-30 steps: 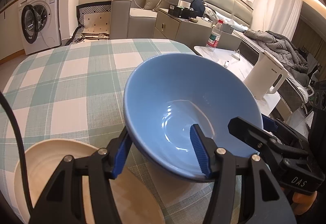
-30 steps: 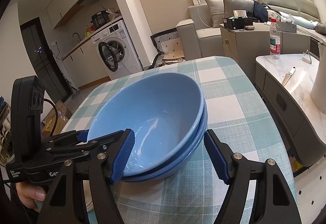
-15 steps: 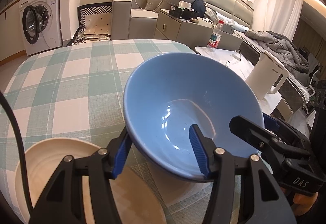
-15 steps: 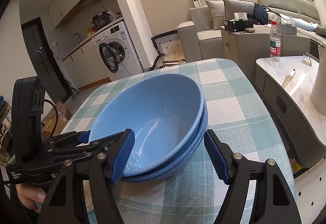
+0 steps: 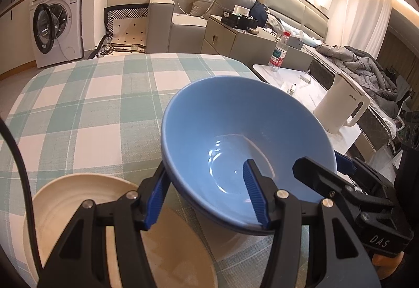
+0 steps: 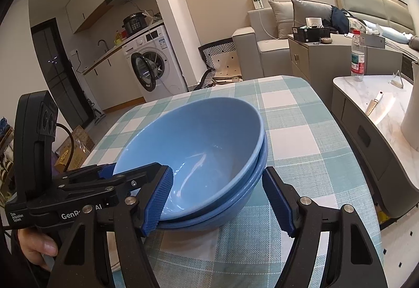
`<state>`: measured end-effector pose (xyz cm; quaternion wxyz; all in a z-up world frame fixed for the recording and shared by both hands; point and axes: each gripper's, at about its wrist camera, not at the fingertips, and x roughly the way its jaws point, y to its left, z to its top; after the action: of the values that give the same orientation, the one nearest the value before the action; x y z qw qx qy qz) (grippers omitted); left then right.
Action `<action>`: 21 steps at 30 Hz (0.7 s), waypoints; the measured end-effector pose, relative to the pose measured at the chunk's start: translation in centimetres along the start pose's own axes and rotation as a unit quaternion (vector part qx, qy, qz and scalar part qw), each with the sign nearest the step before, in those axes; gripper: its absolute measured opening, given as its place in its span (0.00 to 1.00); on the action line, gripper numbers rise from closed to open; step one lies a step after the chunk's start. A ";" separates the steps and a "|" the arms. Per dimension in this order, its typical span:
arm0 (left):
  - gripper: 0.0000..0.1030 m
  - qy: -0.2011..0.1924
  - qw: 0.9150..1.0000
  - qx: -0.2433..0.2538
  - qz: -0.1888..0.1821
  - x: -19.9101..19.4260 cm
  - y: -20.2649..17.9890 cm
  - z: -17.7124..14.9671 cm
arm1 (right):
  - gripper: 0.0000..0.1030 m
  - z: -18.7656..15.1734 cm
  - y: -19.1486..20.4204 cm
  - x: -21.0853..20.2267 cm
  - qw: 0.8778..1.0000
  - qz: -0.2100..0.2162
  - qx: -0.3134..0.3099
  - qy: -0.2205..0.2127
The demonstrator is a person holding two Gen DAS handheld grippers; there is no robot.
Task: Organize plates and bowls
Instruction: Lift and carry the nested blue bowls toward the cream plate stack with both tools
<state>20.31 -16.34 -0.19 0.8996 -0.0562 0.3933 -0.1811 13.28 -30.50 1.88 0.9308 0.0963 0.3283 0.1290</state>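
A living room opens onto a kitchen nook with a front-loading washing machine (image 5: 53, 31), a grey sofa (image 5: 199, 12) along the far wall and a white kettle (image 5: 340, 111) on a marble side counter. In front lies a table (image 5: 78, 109) under a green-and-white checked cloth. On it, towards its right side, sit two glossy blue bowls (image 6: 199, 154) nested one in the other, the upper one tilted. A cream plate (image 5: 86, 212) lies just left of them. The left gripper (image 5: 207, 193) straddles the near left rim, one blue pad inside and one outside; whether they press the wall, I cannot tell. The right gripper (image 6: 222, 199) stands with fingers apart around the near right rim, the outer pad clear of the bowls.
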 end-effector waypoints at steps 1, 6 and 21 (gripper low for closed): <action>0.54 -0.001 1.000 0.001 0.001 0.0 0.0 0.0 | 0.70 0.0 0.0 0.0 1.000 0.001 0.000 -0.001; 0.54 0.000 1.000 0.003 0.002 -0.1 0.0 0.0 | 0.70 0.0 -0.1 0.1 1.000 0.001 0.000 -0.001; 0.54 0.009 1.000 -0.005 0.002 0.4 0.3 0.0 | 0.70 0.2 -1.9 0.4 0.999 0.022 0.039 -0.007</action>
<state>20.61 -16.20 -0.54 0.8962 -0.0585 0.4024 -0.1777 14.03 -32.18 1.31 0.9258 0.1402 0.3240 0.1355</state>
